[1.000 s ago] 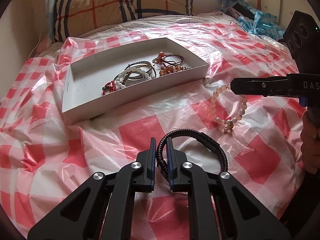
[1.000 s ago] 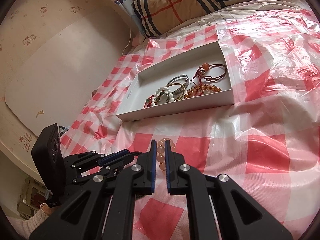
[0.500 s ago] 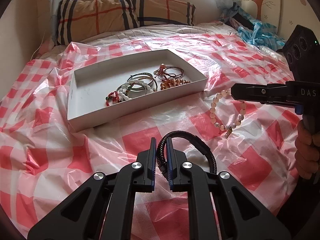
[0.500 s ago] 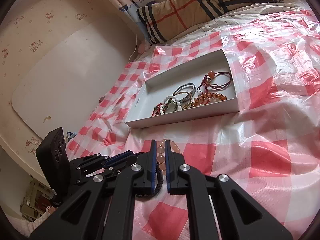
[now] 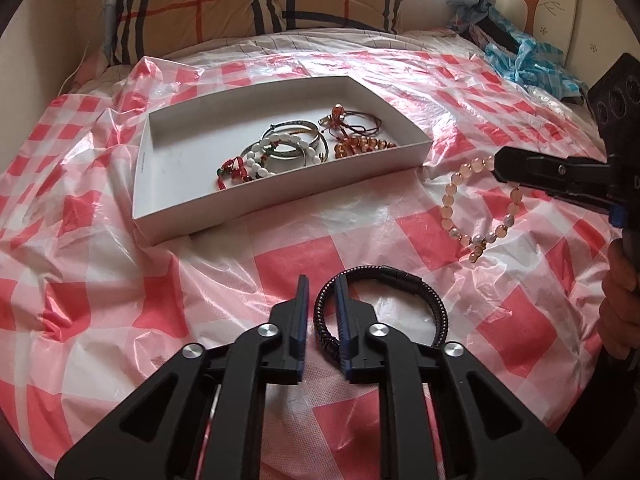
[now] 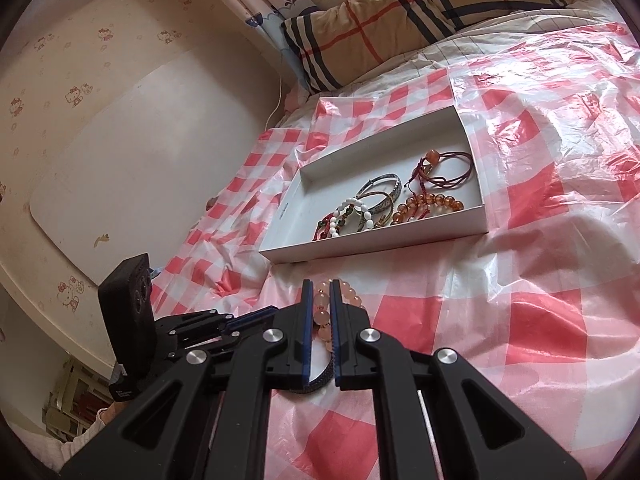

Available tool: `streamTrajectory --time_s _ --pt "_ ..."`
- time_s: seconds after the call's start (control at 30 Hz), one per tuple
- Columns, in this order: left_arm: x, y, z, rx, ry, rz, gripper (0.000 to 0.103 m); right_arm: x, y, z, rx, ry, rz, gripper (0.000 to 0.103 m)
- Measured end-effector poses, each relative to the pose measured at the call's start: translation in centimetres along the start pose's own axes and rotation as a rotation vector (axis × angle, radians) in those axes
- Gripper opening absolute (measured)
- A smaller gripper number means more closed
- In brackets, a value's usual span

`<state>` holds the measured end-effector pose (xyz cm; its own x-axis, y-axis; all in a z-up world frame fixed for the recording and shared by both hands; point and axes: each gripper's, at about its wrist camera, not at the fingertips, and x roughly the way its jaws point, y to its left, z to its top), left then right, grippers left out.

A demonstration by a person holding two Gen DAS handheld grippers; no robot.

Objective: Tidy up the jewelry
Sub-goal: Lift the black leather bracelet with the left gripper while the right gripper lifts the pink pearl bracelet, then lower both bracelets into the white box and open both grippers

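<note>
A black braided bracelet (image 5: 400,280) lies on the checked plastic sheet with its left side between the fingers of my left gripper (image 5: 321,284). The jaws are opening; a gap shows beside the left pad, and the cord only leans on the right finger. My right gripper (image 6: 320,292) is shut on a pale pink bead bracelet (image 6: 322,314). In the left wrist view this bead bracelet (image 5: 448,200) hangs from the right gripper (image 5: 498,166), just right of the white box (image 5: 280,208). The box (image 6: 380,242) holds several bracelets.
The red-and-white plastic sheet (image 5: 100,300) covers a bed. A plaid pillow (image 5: 240,4) lies behind the box, and a blue plastic bag (image 5: 528,60) at the far right. A person's hand (image 5: 620,312) grips the right handle. The wall (image 6: 120,140) runs along the bed's left side.
My left gripper's jaws have parted and no longer pinch the black bracelet, which has settled on the sheet. The right gripper still holds the bead bracelet in about the same place.
</note>
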<state>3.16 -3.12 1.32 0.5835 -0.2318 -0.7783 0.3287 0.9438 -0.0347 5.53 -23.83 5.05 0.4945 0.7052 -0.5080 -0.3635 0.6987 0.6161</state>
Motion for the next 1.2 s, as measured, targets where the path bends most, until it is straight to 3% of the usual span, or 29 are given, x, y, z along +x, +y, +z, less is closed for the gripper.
streamTrajectory --time_s 0.17,0.23,0.27,0.57,0.83,1.2 --pt "1.8 -1.3 -0.8 0.071 0.065 0.059 0.021 0.0 -0.1 0.0 0.003 -0.004 0.006 0.009" --pt "1.7 -1.5 -0.8 0.077 0.066 0.045 0.010 -0.1 0.0 0.0 0.002 -0.007 0.009 0.009" --pt "1.5 -1.4 -0.7 0.073 0.063 0.037 0.010 -0.2 0.0 0.0 0.002 -0.009 0.010 0.009" --pt "-2.1 1.3 0.9 -0.109 -0.057 -0.080 0.007 -1.2 0.3 0.8 0.000 -0.064 0.039 0.009" --pt "-3.1 3.3 3.3 -0.215 -0.125 -0.073 0.007 -1.2 1.0 3.0 -0.009 -0.120 0.091 0.009" --pt "-0.9 5.2 7.1 -0.256 -0.159 -0.037 0.007 1.4 1.6 7.2 -0.026 -0.149 0.128 0.009"
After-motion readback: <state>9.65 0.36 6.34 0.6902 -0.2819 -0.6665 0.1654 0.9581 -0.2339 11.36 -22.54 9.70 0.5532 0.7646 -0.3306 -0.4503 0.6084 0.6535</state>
